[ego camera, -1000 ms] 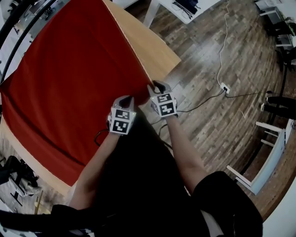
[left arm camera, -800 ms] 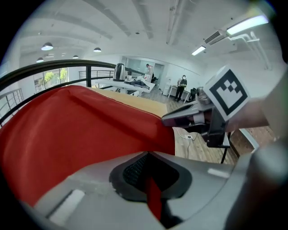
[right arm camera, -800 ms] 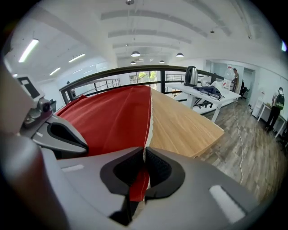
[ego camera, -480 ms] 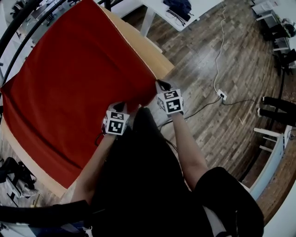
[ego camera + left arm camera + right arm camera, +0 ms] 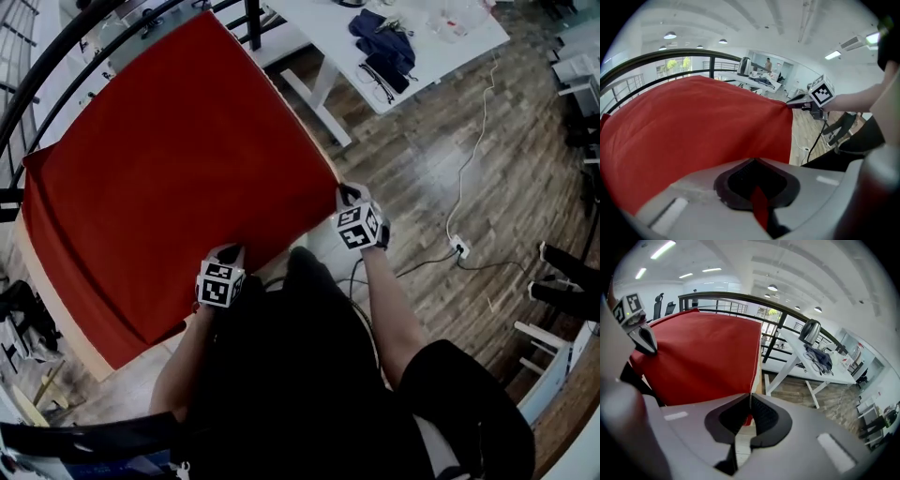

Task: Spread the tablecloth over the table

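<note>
Head view: red tablecloth (image 5: 178, 178) stretched flat, unwrinkled.

Bright ceiling-lit room, strong fisheye warping, dark vignetted corners.

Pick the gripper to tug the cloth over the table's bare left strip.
Left, probably. The left gripper is shut on the near edge of the tablecloth, closer to the bare strip of the table; the right gripper has just closed on the right corner, farther away.
</note>
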Demonstrator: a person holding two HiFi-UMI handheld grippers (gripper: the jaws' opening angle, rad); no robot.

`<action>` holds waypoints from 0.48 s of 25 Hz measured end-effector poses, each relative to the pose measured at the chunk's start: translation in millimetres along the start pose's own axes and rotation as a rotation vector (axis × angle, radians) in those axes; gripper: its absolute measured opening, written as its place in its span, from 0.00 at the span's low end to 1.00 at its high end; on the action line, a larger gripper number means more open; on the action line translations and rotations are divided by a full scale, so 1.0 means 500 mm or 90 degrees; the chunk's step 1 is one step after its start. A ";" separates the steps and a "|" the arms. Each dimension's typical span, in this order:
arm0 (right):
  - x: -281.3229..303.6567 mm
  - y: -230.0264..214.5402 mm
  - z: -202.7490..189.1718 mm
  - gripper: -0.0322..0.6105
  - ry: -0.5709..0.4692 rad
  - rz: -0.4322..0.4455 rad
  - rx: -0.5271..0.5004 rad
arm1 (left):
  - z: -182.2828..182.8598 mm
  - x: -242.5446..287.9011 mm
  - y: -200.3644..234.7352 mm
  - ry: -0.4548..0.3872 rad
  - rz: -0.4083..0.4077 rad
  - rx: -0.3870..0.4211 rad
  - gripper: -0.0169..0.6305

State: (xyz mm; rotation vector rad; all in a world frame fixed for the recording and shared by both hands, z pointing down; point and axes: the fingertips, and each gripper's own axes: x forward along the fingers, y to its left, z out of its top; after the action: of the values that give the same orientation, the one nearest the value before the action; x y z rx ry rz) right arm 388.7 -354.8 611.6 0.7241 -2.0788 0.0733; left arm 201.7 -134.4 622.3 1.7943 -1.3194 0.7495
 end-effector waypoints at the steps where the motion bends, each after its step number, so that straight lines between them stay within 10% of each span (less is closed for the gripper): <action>1: 0.004 -0.009 0.004 0.08 -0.007 0.001 0.006 | 0.003 0.005 -0.001 0.004 0.011 -0.021 0.04; 12: 0.058 -0.131 0.005 0.16 -0.037 0.044 0.065 | 0.053 0.042 -0.005 -0.004 0.109 -0.084 0.04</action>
State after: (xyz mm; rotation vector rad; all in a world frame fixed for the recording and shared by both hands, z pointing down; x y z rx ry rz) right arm 408.7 -423.5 618.5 0.7238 -2.1685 0.1993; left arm 210.7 -166.9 625.0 1.5957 -1.5044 0.7306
